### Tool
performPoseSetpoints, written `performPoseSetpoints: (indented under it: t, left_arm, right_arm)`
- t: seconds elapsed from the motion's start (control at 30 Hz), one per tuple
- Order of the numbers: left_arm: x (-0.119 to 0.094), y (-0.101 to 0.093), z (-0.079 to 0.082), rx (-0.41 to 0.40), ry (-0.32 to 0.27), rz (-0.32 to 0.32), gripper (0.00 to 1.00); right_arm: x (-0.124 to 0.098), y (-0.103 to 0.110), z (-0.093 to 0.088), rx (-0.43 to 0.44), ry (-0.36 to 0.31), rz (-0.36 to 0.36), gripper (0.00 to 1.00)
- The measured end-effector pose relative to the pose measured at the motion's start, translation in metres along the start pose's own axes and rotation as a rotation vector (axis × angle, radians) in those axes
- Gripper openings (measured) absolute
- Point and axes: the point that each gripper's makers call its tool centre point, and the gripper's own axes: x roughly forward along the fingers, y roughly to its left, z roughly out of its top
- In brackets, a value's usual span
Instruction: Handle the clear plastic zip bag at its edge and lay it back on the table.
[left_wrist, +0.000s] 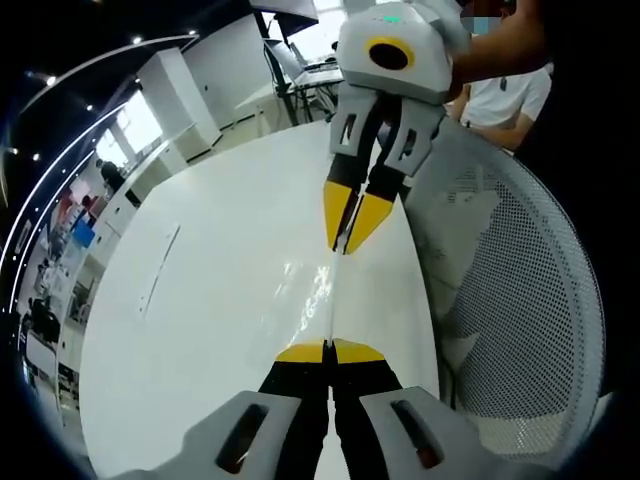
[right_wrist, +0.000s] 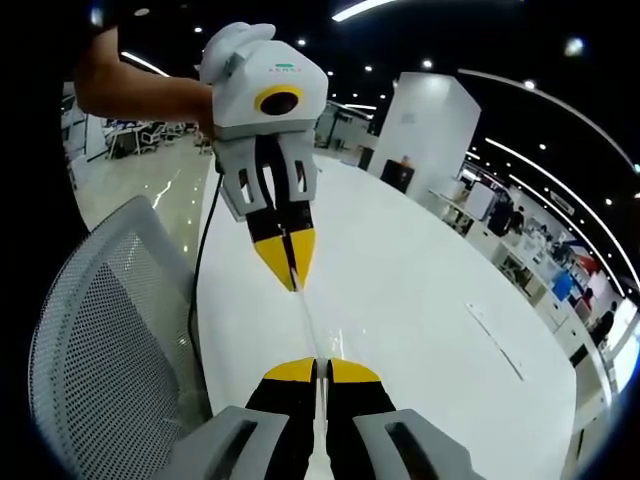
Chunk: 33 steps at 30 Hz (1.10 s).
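Observation:
The clear plastic zip bag (left_wrist: 326, 292) is stretched edge-on between my two grippers, over the white table (left_wrist: 220, 300). In the left gripper view my left gripper (left_wrist: 328, 352) is shut on the bag's near edge. My right gripper (left_wrist: 347, 240) faces it from above with its yellow tips pinched on the far edge. In the right gripper view the bag (right_wrist: 309, 328) shows as a thin shiny line. It runs from my right gripper (right_wrist: 320, 371), shut on it, to my left gripper (right_wrist: 291, 278), also shut. A person's hand holds each opposite gripper.
A grey mesh chair (left_wrist: 510, 290) stands close against the table's edge, also seen as the chair (right_wrist: 110, 330). A narrow slot (left_wrist: 158, 268) lies in the tabletop. A person in a white shirt (left_wrist: 510, 100) sits beyond the chair. Office desks fill the background.

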Motion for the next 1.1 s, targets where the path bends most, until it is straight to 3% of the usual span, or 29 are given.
performPoseSetpoints:
  t: [1.1]
  left_arm:
    - [-0.0019, 0.0008, 0.0008, -0.007, -0.003, 0.009, 0.00]
  right_arm:
    - [-0.0028, -0.0002, -0.0001, 0.002, -0.001, -0.006, 0.00]
